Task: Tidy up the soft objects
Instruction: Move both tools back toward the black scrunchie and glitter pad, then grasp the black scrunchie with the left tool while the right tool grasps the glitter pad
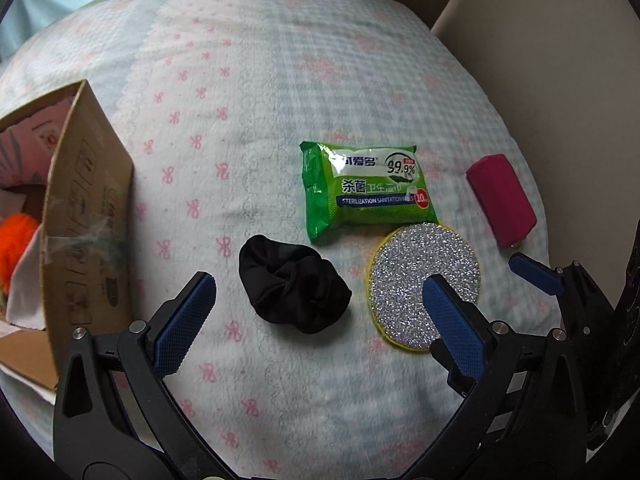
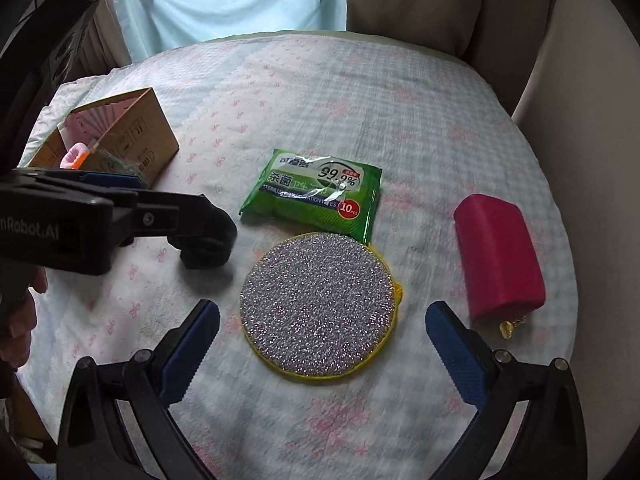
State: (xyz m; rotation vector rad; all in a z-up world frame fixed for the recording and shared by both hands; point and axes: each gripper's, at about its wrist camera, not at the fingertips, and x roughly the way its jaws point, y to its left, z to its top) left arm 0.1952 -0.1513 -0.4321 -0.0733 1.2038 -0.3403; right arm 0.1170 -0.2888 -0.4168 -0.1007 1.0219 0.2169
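Note:
A black scrunchie [image 1: 294, 284] lies on the padded cloth, between the tips of my open left gripper [image 1: 316, 292], which hovers just above it. A round silver scouring pad with a yellow rim [image 1: 424, 284] [image 2: 318, 306] lies to its right. My right gripper [image 2: 322, 322] is open around the pad's near edge, above it. A green wet-wipes pack [image 1: 366, 190] [image 2: 314, 196] lies behind them. A magenta pouch [image 1: 502, 198] [image 2: 500, 262] lies at the far right. In the right wrist view the left gripper [image 2: 120, 212] hides the scrunchie.
A cardboard box [image 1: 88, 220] [image 2: 140, 144] stands at the left, holding an orange fluffy item [image 1: 14, 246] and pink and white cloths. The pink-patterned cloth [image 2: 320, 100] covers the surface. A beige seat back [image 2: 440, 4] rises behind.

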